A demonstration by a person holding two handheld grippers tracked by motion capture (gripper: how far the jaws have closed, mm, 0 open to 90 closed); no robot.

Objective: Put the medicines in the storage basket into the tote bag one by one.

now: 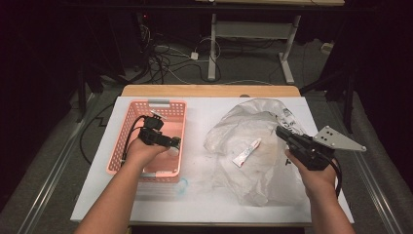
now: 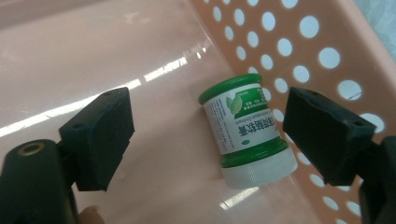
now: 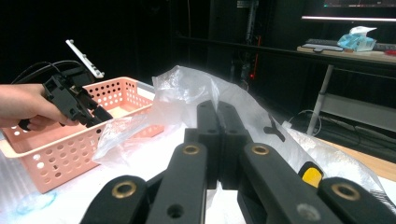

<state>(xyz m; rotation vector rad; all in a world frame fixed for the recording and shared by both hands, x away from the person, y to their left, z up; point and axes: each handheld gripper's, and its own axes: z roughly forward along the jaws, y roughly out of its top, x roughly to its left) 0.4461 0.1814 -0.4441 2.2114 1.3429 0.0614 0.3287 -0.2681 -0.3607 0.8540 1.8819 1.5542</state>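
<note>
A small jar (image 2: 247, 130) with a green lid, a white screw base and a green-and-white label lies on its side on the floor of the pink perforated basket (image 1: 158, 103), against its wall. My left gripper (image 1: 174, 145) reaches down into the basket. Its jaws (image 2: 208, 100) stand open on either side of the jar, and neither pad touches it. My right gripper (image 1: 281, 131) hovers at the right edge of a crumpled clear plastic bag (image 1: 253, 126). Its jaws (image 3: 218, 109) are shut flush together with nothing visible between them.
A white tube with a red end (image 1: 247, 152) lies on the bag near the table's middle. The white table top (image 1: 204, 195) ends in a wooden strip at the back. Beyond it are floor cables and a desk frame. The basket (image 3: 70, 149) stands left of the bag.
</note>
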